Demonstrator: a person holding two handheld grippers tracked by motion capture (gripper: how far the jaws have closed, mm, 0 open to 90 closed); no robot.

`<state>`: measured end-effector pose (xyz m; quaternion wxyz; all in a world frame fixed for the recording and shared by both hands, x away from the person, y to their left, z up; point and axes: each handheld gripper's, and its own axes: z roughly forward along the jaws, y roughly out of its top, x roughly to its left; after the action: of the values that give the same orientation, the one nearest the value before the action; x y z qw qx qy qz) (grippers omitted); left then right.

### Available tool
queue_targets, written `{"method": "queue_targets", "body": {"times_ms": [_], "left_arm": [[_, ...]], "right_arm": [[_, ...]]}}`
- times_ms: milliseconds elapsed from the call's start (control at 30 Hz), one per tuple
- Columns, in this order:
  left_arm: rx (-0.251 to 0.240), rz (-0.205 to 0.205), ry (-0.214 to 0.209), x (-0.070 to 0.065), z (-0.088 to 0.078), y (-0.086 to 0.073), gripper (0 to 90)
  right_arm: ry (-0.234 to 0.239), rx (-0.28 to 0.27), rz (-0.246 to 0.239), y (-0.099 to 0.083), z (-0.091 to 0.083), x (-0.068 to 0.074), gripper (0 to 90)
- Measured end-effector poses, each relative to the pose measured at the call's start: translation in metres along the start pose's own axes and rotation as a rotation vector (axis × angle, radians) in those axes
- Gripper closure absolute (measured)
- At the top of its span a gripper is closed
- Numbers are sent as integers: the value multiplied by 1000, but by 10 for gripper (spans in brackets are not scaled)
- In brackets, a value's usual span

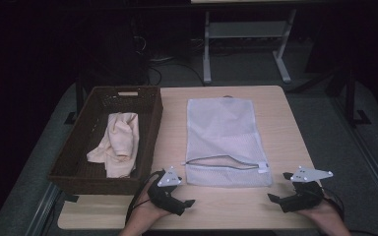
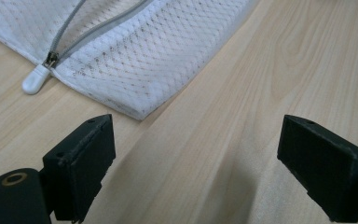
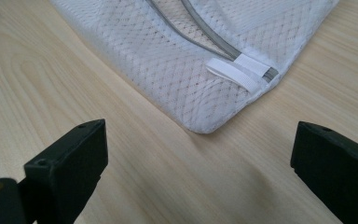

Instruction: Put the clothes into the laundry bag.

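High view, near edge of the pale wooden table [image 1: 275,206]: left gripper [image 1: 189,202] and right gripper [image 1: 271,197] are resting low in the person's hands, each with jaws standing wide apart and nothing between them; the gripper views are confirming bare tabletop between both pairs of black jaws

Just beyond them: white mesh laundry bag [image 1: 225,142] is lying flat on the table, its grey zipper [image 1: 224,161] gaping partly open along the near end; the white zip pull [image 2: 36,78] is sitting at the bag's left near corner, and a white fabric tab [image 3: 237,74] is lying at the right near corner. Neither gripper is touching the bag

Further left: dark brown woven basket [image 1: 106,140] is standing beside the bag, apart from it, with a crumpled cream cloth [image 1: 115,142] lying inside

Progress, as a judgement: work is appearing to be at its start. Cloth is not yet lifted, bag is holding nothing visible, mouth is only partly opened. Remaining: widening the opening, carrying the cloth across, zipping shut
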<state>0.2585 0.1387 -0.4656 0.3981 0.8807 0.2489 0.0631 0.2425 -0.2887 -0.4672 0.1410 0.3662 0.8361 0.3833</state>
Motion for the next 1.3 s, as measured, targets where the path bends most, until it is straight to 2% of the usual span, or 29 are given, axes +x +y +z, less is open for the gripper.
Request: {"method": "queue_targets", "body": {"times_ms": [300,433,533,833,1000,1233,1300], "left_arm": [[-5,-12,1,3,1,0,104],[2,-7,-16,1,3,-1,105],[1,-10,-21,1,3,0,105],[-8,-16,-14,3,1,0,104],[-12,-7,-13,1,0,1,104],[-21,-1,-1,0,-2,2,104],[-23,-5,-6,1,-2,1,105]], "right_arm": [[1,-8,17,2,-2,-4,67],[-30,-7,12,8,-5,-5,113],[-45,-19,26,13,-7,-5,131],[-54,-29,34,25,-1,-10,145],[-47,-46,60,32,2,-17,155],[-46,-49,66,42,6,-24,172],[-33,-44,71,41,5,-25,180]]}}
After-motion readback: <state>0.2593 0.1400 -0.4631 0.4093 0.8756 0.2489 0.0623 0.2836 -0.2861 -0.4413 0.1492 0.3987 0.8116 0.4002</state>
